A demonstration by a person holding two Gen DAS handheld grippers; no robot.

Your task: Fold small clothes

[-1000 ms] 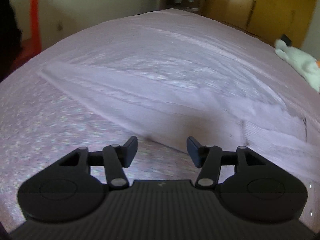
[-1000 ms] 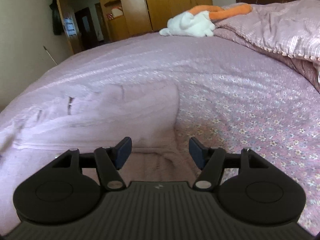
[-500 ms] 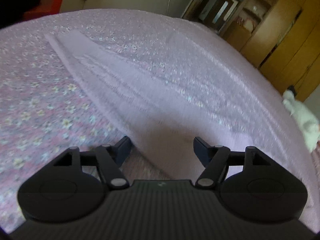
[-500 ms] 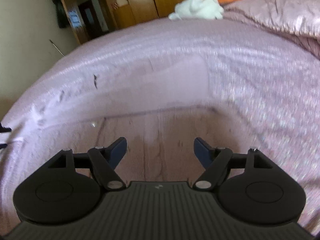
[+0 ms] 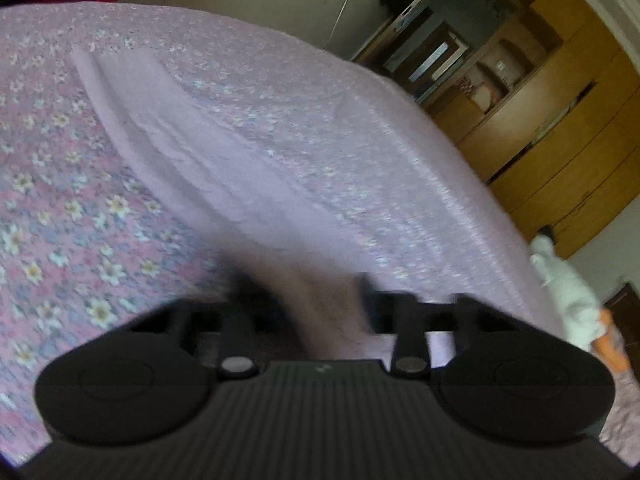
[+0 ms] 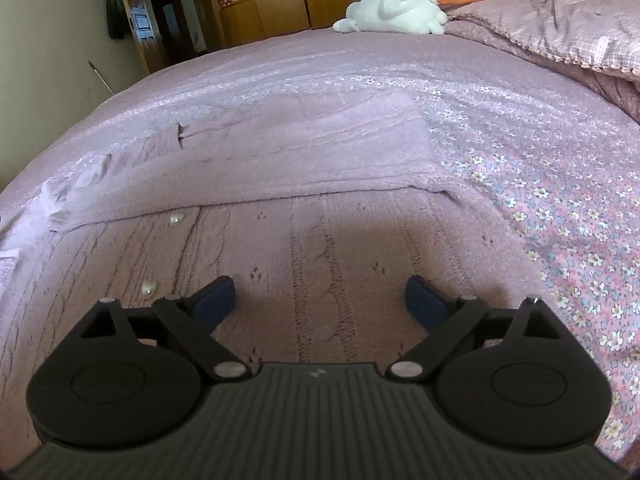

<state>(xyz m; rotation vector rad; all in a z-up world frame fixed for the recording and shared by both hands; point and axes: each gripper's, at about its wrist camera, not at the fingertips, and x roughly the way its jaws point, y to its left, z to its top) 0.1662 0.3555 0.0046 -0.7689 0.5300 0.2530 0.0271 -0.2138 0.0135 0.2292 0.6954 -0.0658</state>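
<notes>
Here the lilac knitted cardigan (image 6: 304, 168) lies partly folded on the floral bedspread (image 6: 560, 208); the right gripper (image 6: 320, 300) hovers over it, fingers spread wide, while the blurred left gripper (image 5: 312, 300) has cardigan fabric between its fingers, grip unclear

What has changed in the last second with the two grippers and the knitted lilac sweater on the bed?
The left gripper has advanced onto the edge of the knitted lilac sweater; fabric now sits between its blurred fingers, which look narrower. The right gripper has moved further over the sweater's body and opened wider, holding nothing. The sweater, with its sleeve folded across, and the white plush toy stayed in place.
</notes>
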